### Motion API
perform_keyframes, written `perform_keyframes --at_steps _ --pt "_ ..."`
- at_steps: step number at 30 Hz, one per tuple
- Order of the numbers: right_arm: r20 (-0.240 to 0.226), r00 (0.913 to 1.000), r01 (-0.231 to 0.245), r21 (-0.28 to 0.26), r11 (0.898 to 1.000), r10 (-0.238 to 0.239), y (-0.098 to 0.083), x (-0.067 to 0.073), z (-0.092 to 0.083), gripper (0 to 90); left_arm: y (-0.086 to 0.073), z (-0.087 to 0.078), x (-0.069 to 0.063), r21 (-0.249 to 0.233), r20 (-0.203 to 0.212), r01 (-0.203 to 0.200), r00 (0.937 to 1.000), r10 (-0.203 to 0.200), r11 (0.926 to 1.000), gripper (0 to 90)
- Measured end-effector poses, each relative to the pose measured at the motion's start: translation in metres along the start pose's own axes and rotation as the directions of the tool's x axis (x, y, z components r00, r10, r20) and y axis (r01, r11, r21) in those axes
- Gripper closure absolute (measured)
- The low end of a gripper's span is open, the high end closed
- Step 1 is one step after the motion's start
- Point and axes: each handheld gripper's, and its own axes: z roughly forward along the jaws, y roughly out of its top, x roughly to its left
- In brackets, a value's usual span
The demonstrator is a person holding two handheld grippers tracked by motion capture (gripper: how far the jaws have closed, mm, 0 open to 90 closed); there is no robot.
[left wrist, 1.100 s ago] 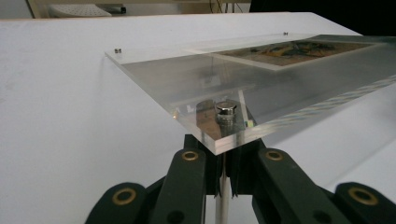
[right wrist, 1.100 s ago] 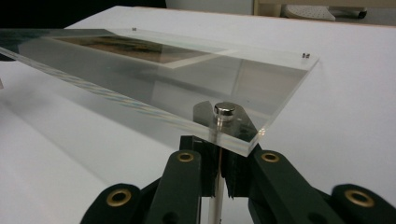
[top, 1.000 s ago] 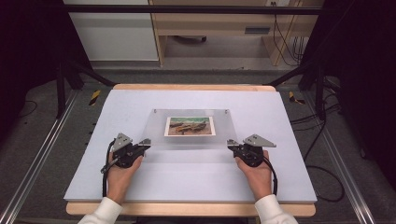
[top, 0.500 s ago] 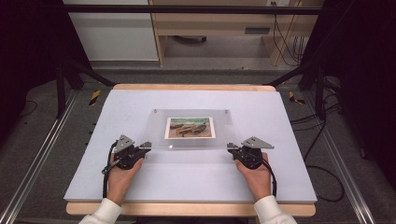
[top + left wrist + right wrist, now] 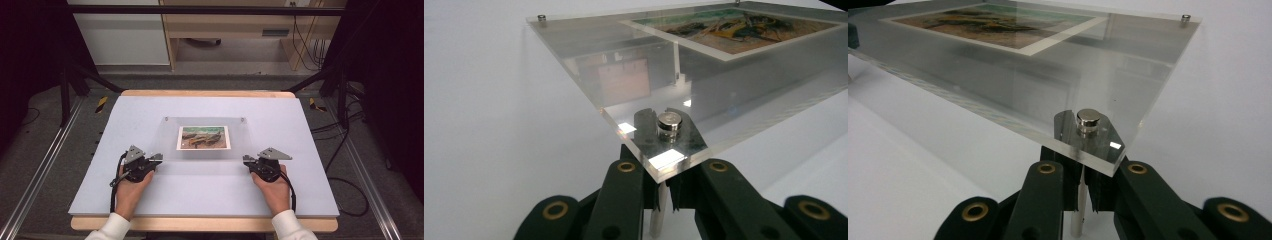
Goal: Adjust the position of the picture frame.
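High view: the clear acrylic frame (image 5: 205,142) lies mid-counter (image 5: 310,195), long axis 9 to 3 o'clock. The left claw (image 5: 156,158) sits at its 8 o'clock corner, the right claw (image 5: 247,160) at 4 o'clock. Left gripper view: the claw is clamped on the corner post (image 5: 659,210) beneath the steel cap (image 5: 669,121). Right gripper view: the same grip on its post (image 5: 1078,210); the frame extends toward 11 o'clock.

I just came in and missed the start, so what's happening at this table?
A person is handling a clear acrylic frame with a landscape picture in it, using a gripper in each hand. The left gripper is shut on the metal post under the frame's near left corner, and the right gripper is shut on the matching post under the near right corner. The frame's near edge looks raised off the white table, while the far edge seems lower.
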Motion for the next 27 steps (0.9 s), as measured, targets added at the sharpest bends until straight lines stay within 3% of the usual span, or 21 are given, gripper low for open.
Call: perform_keyframes --at_steps 27 --pt "0.004 1.0 -0.007 0.009 1.0 0.007 -0.0026 -0.0015 0.0013 82.5 -0.0016 0.0015 -0.0021 0.011 0.003 -0.003 1.0 0.003 0.9999 83.2"
